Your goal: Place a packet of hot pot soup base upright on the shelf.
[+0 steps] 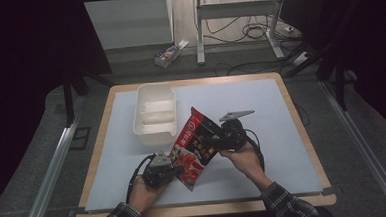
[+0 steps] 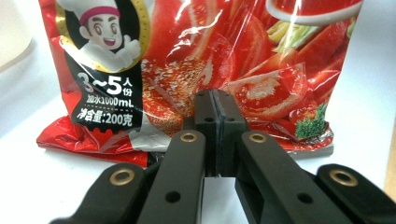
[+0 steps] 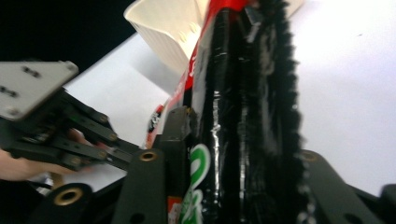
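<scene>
Black pads of our left tool clamp the red packet above the bench; our right tool hugs its edge. We should squeeze firmly before lifting.

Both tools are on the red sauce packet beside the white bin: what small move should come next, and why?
Probably lift the packet a little with both tools and carry it toward the white bin. The left tool is shut on its lower edge, the right tool straddles its side, and the bin stands just beyond, its top open.
</scene>
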A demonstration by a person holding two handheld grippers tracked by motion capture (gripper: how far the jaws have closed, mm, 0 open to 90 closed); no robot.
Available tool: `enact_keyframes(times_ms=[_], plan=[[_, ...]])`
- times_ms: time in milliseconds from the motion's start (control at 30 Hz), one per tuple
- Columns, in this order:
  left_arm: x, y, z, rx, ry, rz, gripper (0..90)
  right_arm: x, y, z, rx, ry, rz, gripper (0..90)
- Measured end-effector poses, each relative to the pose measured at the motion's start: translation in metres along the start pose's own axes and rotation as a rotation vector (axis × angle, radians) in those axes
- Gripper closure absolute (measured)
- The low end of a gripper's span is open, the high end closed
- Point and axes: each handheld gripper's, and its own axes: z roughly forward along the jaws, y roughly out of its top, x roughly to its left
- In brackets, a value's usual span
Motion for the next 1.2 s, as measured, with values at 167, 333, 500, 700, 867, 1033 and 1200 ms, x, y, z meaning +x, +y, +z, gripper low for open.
enact_keyframes(times_ms=[167, 333, 500, 700, 867, 1033, 1200], plan=[[-0.001, 0.002, -0.007, -0.004, -0.023, -0.013, 78.1, 0.0, 0.004, -0.007, -0.051, 0.044, 0.038, 68.9], [-0.007, 0.004, -0.017, -0.044, -0.002, 0.007, 64.5, 0.007, 0.014, -0.018, -0.068, 0.045, 0.011, 70.2], [-0.006, 0.003, -0.026, -0.084, 0.02, -0.007, 52.2, 0.01, 0.022, -0.028, -0.068, 0.019, -0.028, 70.2], [-0.006, 0.003, -0.029, -0.094, 0.043, -0.014, 32.4, 0.006, 0.032, -0.043, -0.086, -0.015, -0.041, 70.1], [-0.011, 0.002, -0.028, -0.08, 0.057, -0.004, 17.7, 0.002, 0.039, -0.055, -0.093, -0.048, -0.05, 70.0], [-0.012, 0.002, -0.027, -0.063, 0.055, 0.005, 9.5, -0.002, 0.046, -0.063, -0.104, -0.068, -0.053, 69.9], [-0.014, -0.001, -0.031, -0.062, 0.056, -0.003, 4.5, -0.009, 0.056, -0.069, -0.109, -0.099, -0.059, 69.7]])
